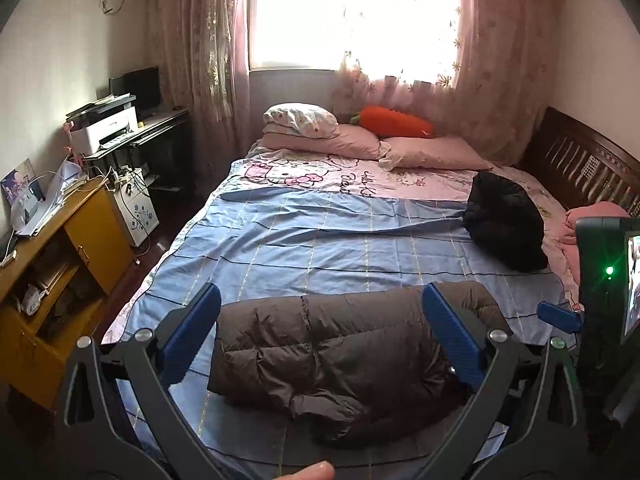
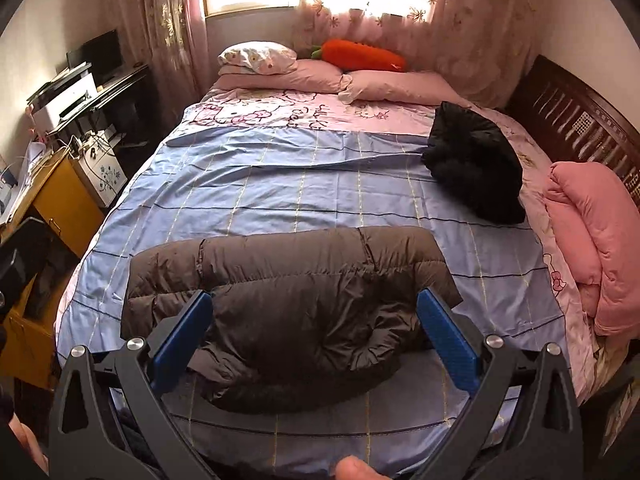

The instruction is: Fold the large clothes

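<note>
A brown puffer jacket [image 1: 332,356] lay folded into a thick bundle near the foot edge of the bed [image 1: 304,240], on the blue checked sheet [image 2: 280,184], with both grippers held above it and touching nothing. The left gripper [image 1: 320,332] had its blue fingers [image 1: 188,332] spread wide, empty, framing the jacket, and the right gripper [image 2: 316,340] was likewise spread wide and empty over the bundle's near half. A black garment [image 2: 476,168] lay bunched toward the bed's right edge, well apart from the jacket, with a folded pink quilt [image 2: 596,240] at that edge and pink pillows [image 2: 360,80] and a carrot plush [image 2: 360,56] along the far edge.
</note>
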